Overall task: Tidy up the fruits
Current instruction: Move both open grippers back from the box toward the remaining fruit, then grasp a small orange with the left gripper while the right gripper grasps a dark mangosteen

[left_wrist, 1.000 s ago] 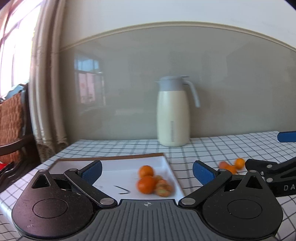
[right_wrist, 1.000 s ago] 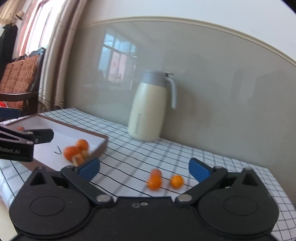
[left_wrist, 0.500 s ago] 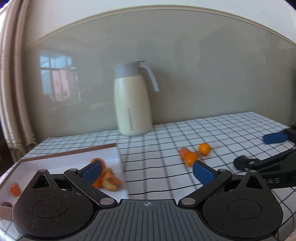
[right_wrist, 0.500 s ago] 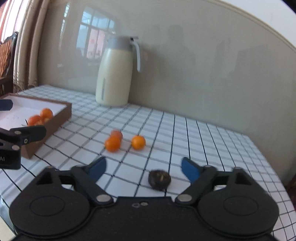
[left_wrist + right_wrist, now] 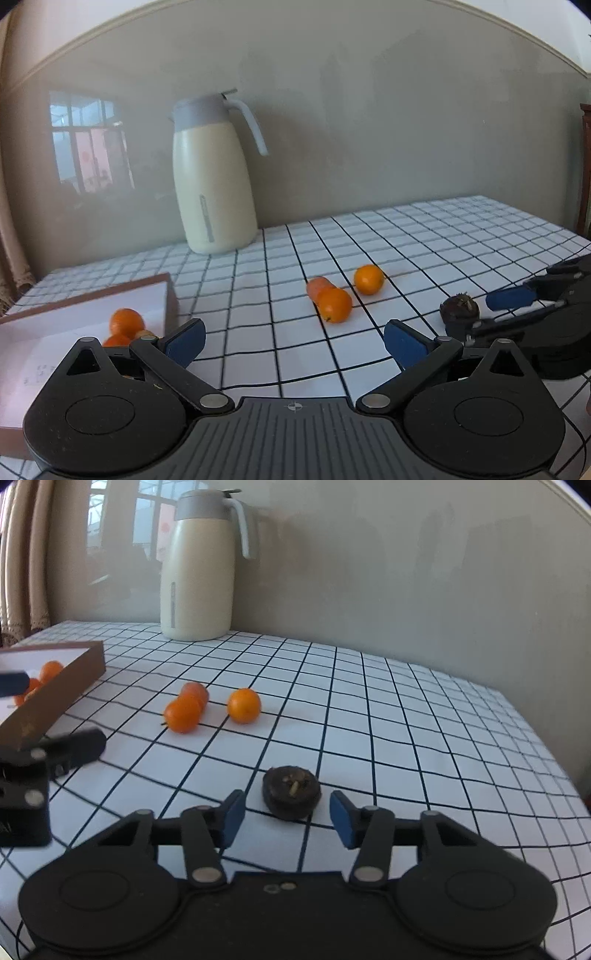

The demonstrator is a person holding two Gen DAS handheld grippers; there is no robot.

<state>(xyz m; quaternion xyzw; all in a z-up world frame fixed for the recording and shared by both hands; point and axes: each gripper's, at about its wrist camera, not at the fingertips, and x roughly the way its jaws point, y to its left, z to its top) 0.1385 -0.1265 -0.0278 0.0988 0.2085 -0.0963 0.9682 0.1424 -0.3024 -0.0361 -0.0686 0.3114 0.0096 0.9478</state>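
Note:
A dark brown, flattened fruit (image 5: 291, 792) lies on the checked tablecloth between the blue pads of my right gripper (image 5: 287, 819). The jaws are closing around it with a gap left on each side. From the left wrist view the same dark fruit (image 5: 459, 314) sits by the right gripper's fingers (image 5: 511, 297). Three small oranges (image 5: 183, 713) (image 5: 243, 705) (image 5: 195, 692) lie loose mid-table. My left gripper (image 5: 293, 339) hovers wide open and empty in front of the oranges (image 5: 334, 305). A brown-walled box (image 5: 167, 291) at the left holds more oranges (image 5: 126, 320).
A cream thermos jug (image 5: 214, 177) with a grey lid stands at the back against the wall. The left gripper's body (image 5: 26, 786) lies low at the left of the right wrist view. The table's right edge (image 5: 561, 775) drops off close by.
Both views have swung right and lower, away from the box toward the loose fruit. The right jaws have narrowed from wide open and now flank the dark fruit. The left jaws stayed wide.

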